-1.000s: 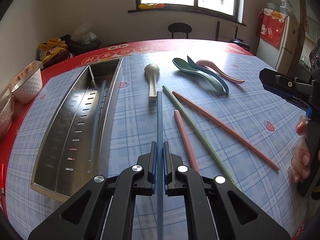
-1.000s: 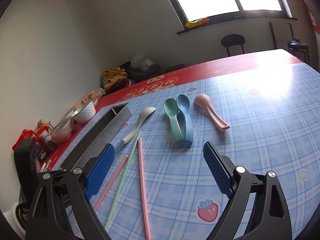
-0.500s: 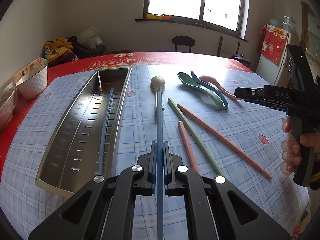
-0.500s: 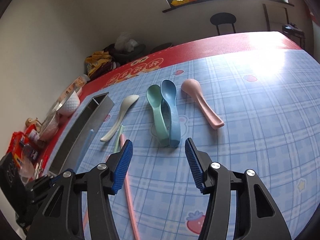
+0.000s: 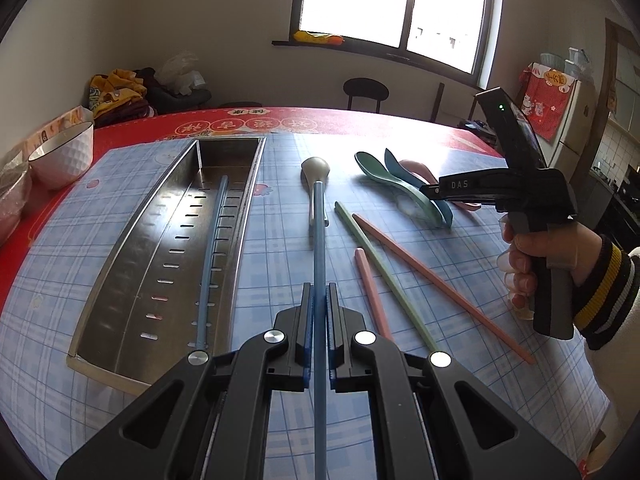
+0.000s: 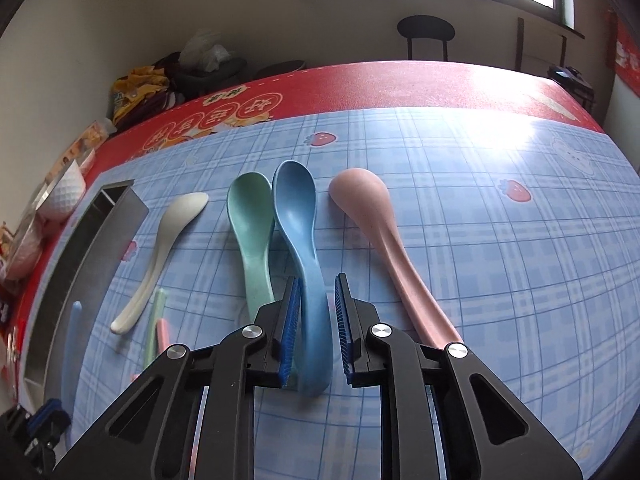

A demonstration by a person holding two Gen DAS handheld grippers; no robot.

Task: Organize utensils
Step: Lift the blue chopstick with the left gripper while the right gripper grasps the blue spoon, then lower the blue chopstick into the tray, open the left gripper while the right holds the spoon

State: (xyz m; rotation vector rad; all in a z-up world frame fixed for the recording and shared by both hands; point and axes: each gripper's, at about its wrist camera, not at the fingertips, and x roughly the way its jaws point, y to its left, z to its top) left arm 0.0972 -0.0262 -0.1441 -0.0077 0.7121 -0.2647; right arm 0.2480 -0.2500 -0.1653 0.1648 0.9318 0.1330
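Left hand-held gripper (image 5: 319, 320) pinching blue chopstick (image 5: 319, 240); right hand-held gripper (image 6: 316, 320) spread, straddling blue spoon (image 6: 298, 232) handle.

Black left gripper (image 5: 318, 322), blue ribbed pads (image 6: 291, 330), silver screws; striped cuff (image 5: 602, 292).

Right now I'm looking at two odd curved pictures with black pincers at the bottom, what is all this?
No robot: a person holds two black hand-held grippers, each with a wide-angle camera looking along its fingers. In the left view, the left gripper is shut on a long blue chopstick; another blue chopstick lies in the perforated steel tray. In the right view, the right gripper is open around the handle of a blue plastic spoon, beside green, pink and cream spoons on the blue checked tablecloth.
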